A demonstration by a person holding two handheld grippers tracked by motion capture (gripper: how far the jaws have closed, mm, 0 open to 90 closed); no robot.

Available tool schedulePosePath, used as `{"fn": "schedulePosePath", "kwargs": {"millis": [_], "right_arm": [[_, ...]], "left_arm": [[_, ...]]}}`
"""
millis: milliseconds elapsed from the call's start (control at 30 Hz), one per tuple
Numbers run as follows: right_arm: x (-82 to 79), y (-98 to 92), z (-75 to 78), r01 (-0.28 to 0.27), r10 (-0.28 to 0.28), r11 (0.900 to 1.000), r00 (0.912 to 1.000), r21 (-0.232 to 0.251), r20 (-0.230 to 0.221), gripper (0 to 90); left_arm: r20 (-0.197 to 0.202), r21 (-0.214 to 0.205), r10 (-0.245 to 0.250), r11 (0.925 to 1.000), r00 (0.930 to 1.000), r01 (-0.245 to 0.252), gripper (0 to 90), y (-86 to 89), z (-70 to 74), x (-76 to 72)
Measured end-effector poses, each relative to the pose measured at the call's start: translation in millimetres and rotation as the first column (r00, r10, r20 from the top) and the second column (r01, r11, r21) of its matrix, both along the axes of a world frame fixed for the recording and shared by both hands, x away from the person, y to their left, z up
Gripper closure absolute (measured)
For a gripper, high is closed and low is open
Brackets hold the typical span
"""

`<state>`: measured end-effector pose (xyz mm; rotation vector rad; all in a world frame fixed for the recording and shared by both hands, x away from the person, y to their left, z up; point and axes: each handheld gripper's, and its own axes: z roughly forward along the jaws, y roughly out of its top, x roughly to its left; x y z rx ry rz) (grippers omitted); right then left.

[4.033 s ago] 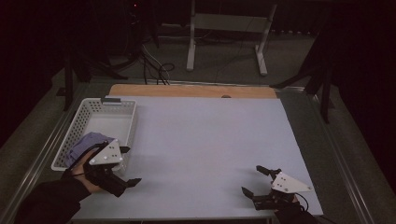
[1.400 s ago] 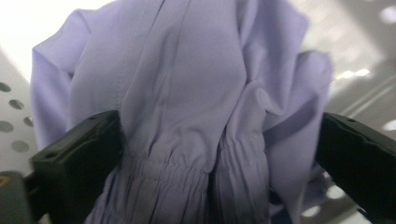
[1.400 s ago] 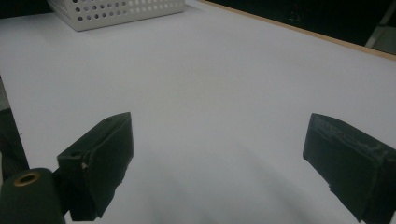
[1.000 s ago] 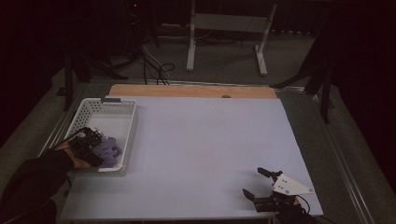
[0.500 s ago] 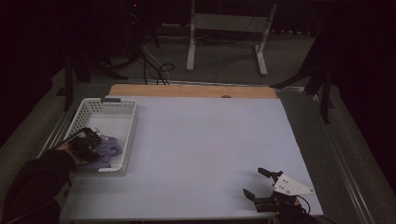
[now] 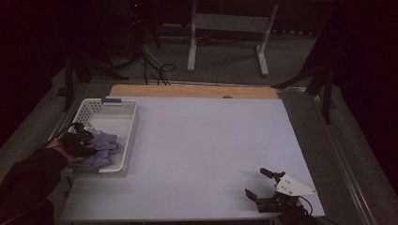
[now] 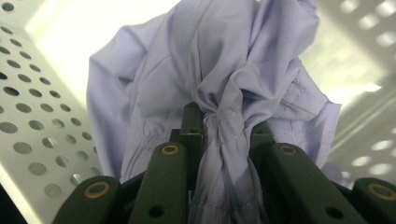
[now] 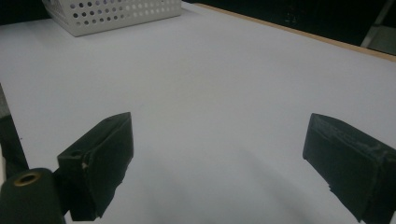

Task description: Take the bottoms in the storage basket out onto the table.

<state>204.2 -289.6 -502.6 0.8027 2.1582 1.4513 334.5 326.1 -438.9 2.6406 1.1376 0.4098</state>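
Note:
A crumpled lavender cloth [image 6: 102, 147] lies in the near end of a white perforated basket [image 6: 129, 133] at the table's left. My left gripper [image 6: 77, 140] reaches into the basket from the left, and its jaws have just been closing. In the left gripper view the left gripper [image 7: 224, 122] is shut on a bunched fold of the cloth [image 7: 210, 60], which fans out beyond the jaws. Near the table's front right corner my right gripper [image 6: 257, 182] rests open on the pale mat [image 6: 206, 140]. In the right gripper view nothing sits in the right gripper [image 8: 219, 144].
The basket's wall [image 7: 37, 107] stands close on the left of the held cloth. A wooden strip [image 6: 192, 91] edges the far side of the table. Dark floor, cables and a metal stand [image 6: 227, 28] lie beyond. The basket [image 8: 112, 14] appears far off in the right gripper view.
My left gripper has gone from the table's front left into the basket, closed on the cloth and risen slightly. The right gripper has kept still.

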Motion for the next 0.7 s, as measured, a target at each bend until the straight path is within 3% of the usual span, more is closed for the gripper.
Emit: {"fn": "schedulePosePath", "kwargs": {"millis": [100,233,367,433,700], "right_arm": [[0.1,0.1,-0.1,0.0,0.0,1.0,1.0,0.0,0.0,8.8],[-0.1,0.2,0.1,-0.001,0.001,1.0,1.0,0.002,0.0,8.8],[-0.2,0.1,0.3,0.002,-0.002,1.0,1.0,0.002,0.0,8.8],[-0.3,0.1,0.6,0.004,-0.004,1.0,1.0,0.002,0.004,8.8],[-0.9,-0.9,1.2,0.004,-0.004,0.9999,1.0,0.01,0.001,8.8]], "left_arm": [[0.033,-0.027,-0.005,0.9996,0.9994,0.006,76.9,5.5,9.2,-4.0],[0.054,-0.058,0.03,0.998,0.9981,-0.026,77.0,13.6,19.5,-7.1],[0.088,-0.088,0.014,0.9961,0.996,-0.006,77.0,17.9,27.3,-12.2],[0.093,-0.126,0.016,0.992,0.9956,-0.004,77.0,20.8,32.6,-14.4],[0.119,-0.195,0.032,0.9807,0.9924,-0.008,76.9,28.9,42.0,-18.9]]}}
